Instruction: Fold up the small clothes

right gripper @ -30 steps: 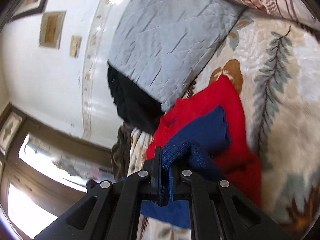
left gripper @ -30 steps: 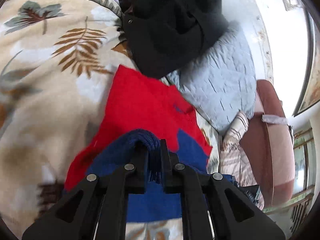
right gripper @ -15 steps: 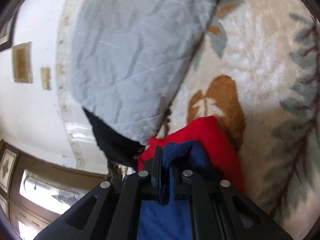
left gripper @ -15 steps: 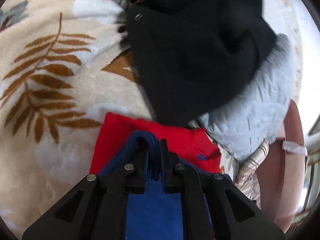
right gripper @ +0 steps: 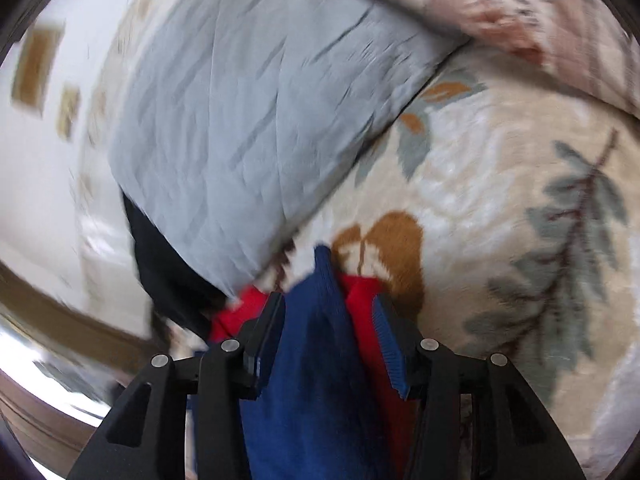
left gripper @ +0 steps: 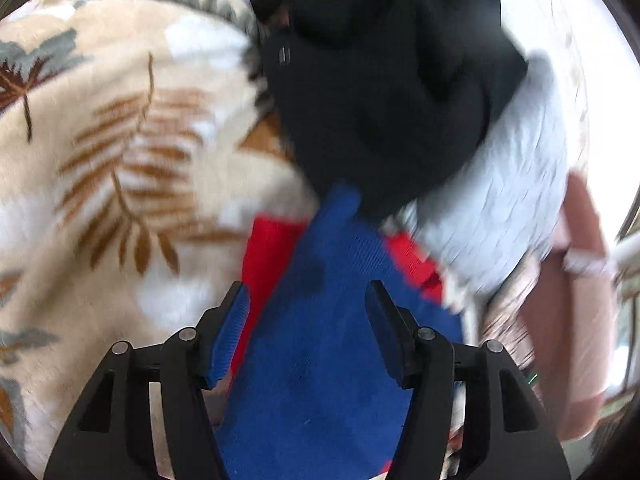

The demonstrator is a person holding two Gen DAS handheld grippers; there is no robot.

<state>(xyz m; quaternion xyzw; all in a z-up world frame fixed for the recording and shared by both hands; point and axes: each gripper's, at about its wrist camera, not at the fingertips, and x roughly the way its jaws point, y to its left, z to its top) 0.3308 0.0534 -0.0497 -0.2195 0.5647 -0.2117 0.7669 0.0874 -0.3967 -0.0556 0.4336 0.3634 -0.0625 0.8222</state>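
A small red and blue knit garment lies on the leaf-patterned blanket (left gripper: 120, 160). Its blue part (left gripper: 320, 340) is folded over the red part (left gripper: 268, 252). My left gripper (left gripper: 306, 308) is open, and the blue fabric lies loose between its fingers. In the right wrist view the blue part (right gripper: 320, 360) covers the red part (right gripper: 368, 320), and my right gripper (right gripper: 328, 320) is open around the blue edge without pinching it.
A black garment (left gripper: 380, 80) lies just beyond the red one. A grey quilted pillow (right gripper: 240, 120) sits beside it, also in the left wrist view (left gripper: 500, 200). A patterned pillow (right gripper: 520, 20) lies at the far right. A pink chair (left gripper: 580, 320) stands beyond the bed.
Both grippers carried the blue edge forward over the red part, then opened and let it go. The blue fabric now lies on the red part.
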